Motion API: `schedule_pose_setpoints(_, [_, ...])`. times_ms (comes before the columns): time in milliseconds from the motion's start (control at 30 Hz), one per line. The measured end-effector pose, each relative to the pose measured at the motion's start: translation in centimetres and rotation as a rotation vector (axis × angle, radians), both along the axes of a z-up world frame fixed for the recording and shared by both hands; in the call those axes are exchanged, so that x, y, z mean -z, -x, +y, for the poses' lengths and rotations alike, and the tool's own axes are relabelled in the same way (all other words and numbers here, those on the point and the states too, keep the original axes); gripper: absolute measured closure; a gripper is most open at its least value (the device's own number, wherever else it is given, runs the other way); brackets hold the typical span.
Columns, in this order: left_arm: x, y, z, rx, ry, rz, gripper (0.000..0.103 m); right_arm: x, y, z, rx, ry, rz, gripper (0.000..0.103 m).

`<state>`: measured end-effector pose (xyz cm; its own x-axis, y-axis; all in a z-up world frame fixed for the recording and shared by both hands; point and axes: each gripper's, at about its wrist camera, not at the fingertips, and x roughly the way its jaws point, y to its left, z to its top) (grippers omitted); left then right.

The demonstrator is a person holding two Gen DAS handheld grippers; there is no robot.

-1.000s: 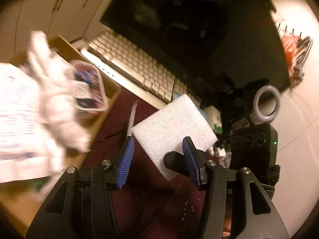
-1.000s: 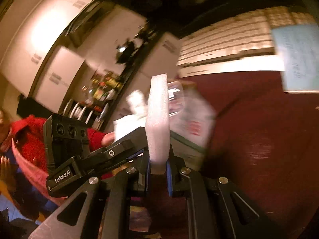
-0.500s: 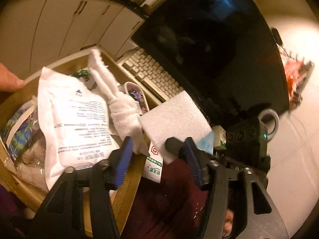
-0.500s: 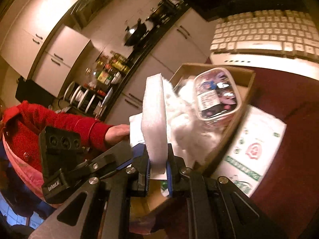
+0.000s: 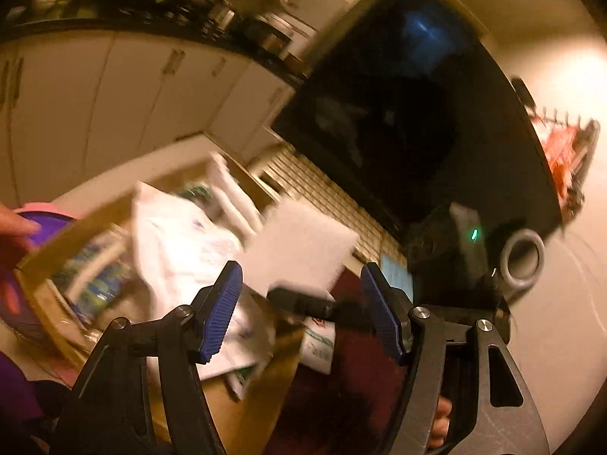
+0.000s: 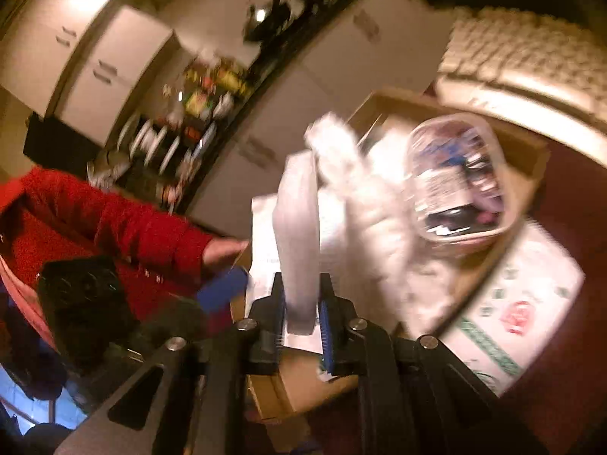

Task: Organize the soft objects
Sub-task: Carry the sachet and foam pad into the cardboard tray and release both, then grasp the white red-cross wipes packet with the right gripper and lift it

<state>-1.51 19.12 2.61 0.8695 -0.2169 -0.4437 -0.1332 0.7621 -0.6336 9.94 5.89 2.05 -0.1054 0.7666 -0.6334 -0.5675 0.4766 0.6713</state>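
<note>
Foam pad (image 6: pixel 297 235) now over box (image 6: pixel 447 102)

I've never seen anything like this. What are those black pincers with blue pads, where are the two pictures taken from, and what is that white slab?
No robot here: a person carries a hand-held gripper in each hand, with a camera on each looking along its fingers. One picture looks from the left hand-held gripper, whose jaws are opening with nothing between them. The other looks from the right hand-held gripper; a white foam pad stands edge-on between its opening jaws. Beneath it is a cardboard box holding a white printed bag, fluffy white fabric and a clear plastic tub. A keyboard lies behind.
</note>
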Motion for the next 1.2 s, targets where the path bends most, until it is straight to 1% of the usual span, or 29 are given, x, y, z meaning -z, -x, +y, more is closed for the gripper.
schedule_pose_setpoints(33, [-0.2, 0.0, 0.1, -0.007, 0.002, -0.009, 0.038, 0.2, 0.2, 0.1, -0.003, 0.023, -0.015, 0.053])
schedule_pose_setpoints(67, [-0.4, 0.0, 0.2, -0.013, -0.004, -0.019, 0.038, 0.2, 0.3, -0.3, 0.017, 0.041, -0.036, 0.043])
schedule_pose_setpoints(100, [-0.5, -0.3, 0.0, -0.008, -0.013, -0.015, 0.038, 0.2, 0.3, -0.9, 0.038, 0.050, -0.044, 0.042])
schedule_pose_setpoints(133, [-0.3, -1.3, -0.3, 0.019, -0.022, 0.009, 0.037, 0.1, 0.4, -1.7, 0.060, 0.049, -0.040, 0.042])
schedule_pose_setpoints(200, [0.4, -2.7, -1.2, 0.078, -0.020, 0.044, 0.038, -0.1, 0.5, -4.0, 0.090, 0.008, -0.023, 0.041])
schedule_pose_setpoints(233, [0.9, -3.5, -1.8, 0.098, -0.021, 0.055, 0.038, -0.3, 0.8, -5.6, 0.112, -0.003, -0.030, 0.041])
schedule_pose_setpoints(267, [1.4, -4.1, -2.2, 0.101, -0.042, 0.079, 0.037, -0.4, 1.0, -6.9, 0.122, -0.007, -0.045, 0.041])
schedule_pose_setpoints(367, [3.0, -5.7, -3.1, 0.083, -0.111, 0.192, 0.037, -0.7, 1.0, -9.7, 0.159, 0.017, -0.093, 0.041])
schedule_pose_setpoints(400, [3.5, -5.8, -3.1, 0.075, -0.118, 0.212, 0.037, -0.7, 0.9, -10.3, 0.169, 0.023, -0.107, 0.041])
schedule_pose_setpoints(467, [3.5, -5.4, -3.0, 0.047, -0.130, 0.199, 0.038, -0.8, 0.1, -11.5, 0.203, 0.059, -0.161, 0.041])
schedule_pose_setpoints(533, [3.3, -5.4, -3.2, 0.027, -0.169, 0.218, 0.038, -0.4, -1.4, -11.7, 0.225, 0.135, -0.234, 0.041])
schedule_pose_setpoints(600, [3.2, -5.1, -3.0, 0.014, -0.166, 0.220, 0.038, 0.5, -3.3, -11.2, 0.237, 0.203, -0.256, 0.041])
schedule_pose_setpoints(667, [3.2, -5.1, -3.0, 0.014, -0.161, 0.224, 0.038, 1.9, -5.4, -10.6, 0.233, 0.264, -0.244, 0.041])
schedule_pose_setpoints(733, [3.3, -4.9, -2.9, 0.009, -0.172, 0.229, 0.038, 2.8, -6.8, -10.0, 0.226, 0.281, -0.211, 0.041])
schedule_pose_setpoints(767, [3.4, -4.8, -2.7, 0.004, -0.169, 0.233, 0.038, 3.1, -7.2, -9.4, 0.213, 0.287, -0.215, 0.041])
schedule_pose_setpoints(833, [3.5, -5.1, -2.6, 0.004, -0.159, 0.234, 0.038, 3.0, -6.8, -8.5, 0.192, 0.293, -0.244, 0.040])
schedule_pose_setpoints(900, [3.8, -5.2, -2.6, 0.006, -0.158, 0.235, 0.038, 3.0, -4.8, -7.3, 0.121, 0.318, -0.306, 0.040])
schedule_pose_setpoints(967, [3.8, -5.3, -2.6, 0.006, -0.160, 0.235, 0.037, 3.2, -2.6, -6.3, 0.082, 0.406, -0.425, 0.041])
schedule_pose_setpoints(1000, [3.8, -5.3, -2.6, 0.005, -0.163, 0.236, 0.037, 3.3, -1.8, -5.7, 0.076, 0.458, -0.477, 0.044])
schedule_pose_setpoints(1033, [3.8, -5.3, -2.7, 0.004, -0.170, 0.237, 0.037, 3.4, -1.0, -5.3, 0.080, 0.510, -0.525, 0.054])
schedule_pose_setpoints(1100, [3.8, -5.5, -2.9, 0.004, -0.172, 0.238, 0.037, 3.2, -0.1, -5.2, 0.084, 0.523, -0.538, 0.071])
schedule_pose_setpoints(1133, [3.8, -5.5, -2.9, 0.005, -0.167, 0.239, 0.037, 3.1, 0.3, -5.3, 0.093, 0.541, -0.561, 0.085])
schedule_pose_setpoints(1167, [3.9, -5.5, -2.9, 0.006, -0.165, 0.240, 0.037, 3.1, 0.8, -5.2, 0.094, 0.553, -0.577, 0.094])
schedule_pose_setpoints(1200, [3.9, -5.5, -3.0, 0.008, -0.168, 0.241, 0.037, 3.1, 1.3, -5.3, 0.101, 0.565, -0.598, 0.095])
